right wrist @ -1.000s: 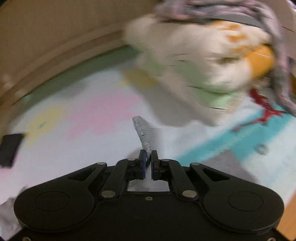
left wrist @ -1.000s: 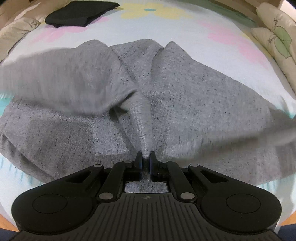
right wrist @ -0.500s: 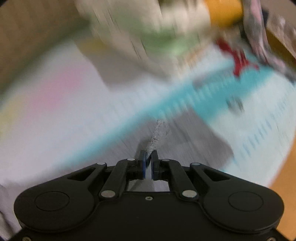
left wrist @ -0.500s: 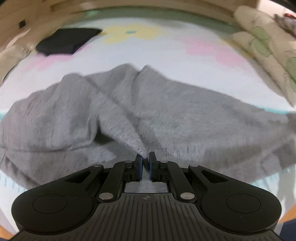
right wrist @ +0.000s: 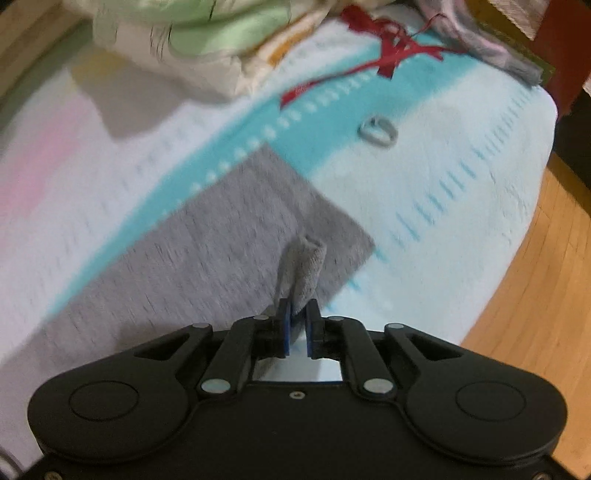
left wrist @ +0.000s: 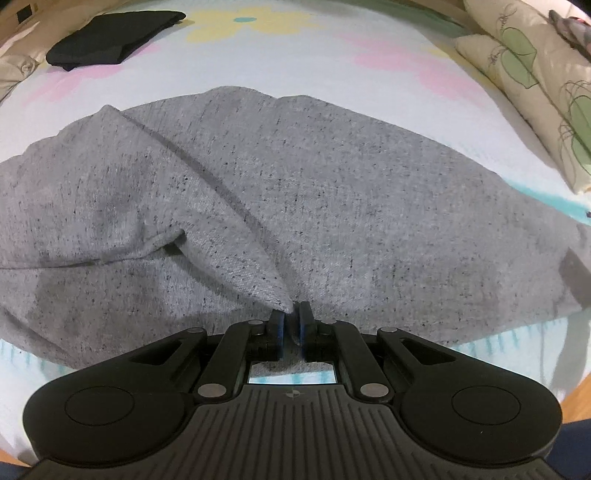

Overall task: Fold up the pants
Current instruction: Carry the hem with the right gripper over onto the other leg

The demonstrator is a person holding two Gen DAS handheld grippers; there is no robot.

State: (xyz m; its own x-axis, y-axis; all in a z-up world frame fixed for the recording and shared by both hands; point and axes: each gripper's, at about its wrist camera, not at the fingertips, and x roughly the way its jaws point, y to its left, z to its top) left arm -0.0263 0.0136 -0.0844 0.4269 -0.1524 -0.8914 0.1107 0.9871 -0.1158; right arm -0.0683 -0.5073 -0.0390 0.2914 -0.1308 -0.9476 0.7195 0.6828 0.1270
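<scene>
The grey speckled pants (left wrist: 332, 192) lie spread across a pastel flowered bedsheet (left wrist: 288, 59), one layer folded over with a diagonal seam. My left gripper (left wrist: 291, 314) is shut on a pointed pinch of that cloth near the front edge. In the right wrist view a corner of the pants (right wrist: 221, 240) lies flat on the sheet's teal stripe. My right gripper (right wrist: 299, 314) has a rolled bit of hem (right wrist: 304, 266) standing up between its pads. Its jaws are opening, with the cloth still caught at the tips.
A folded black garment (left wrist: 110, 33) lies at the far left of the bed. Leaf-print pillows (left wrist: 535, 92) line the right side. A red ribbon (right wrist: 391, 55), a small grey ring (right wrist: 376, 133) and piled bedding (right wrist: 177, 40) sit beyond the pants. Wooden floor (right wrist: 535, 295) lies past the bed's edge.
The lifted half of the pants has come down over the other half and now lies flat. My right gripper swung down from the pillows to the pants corner, and its pads have parted slightly.
</scene>
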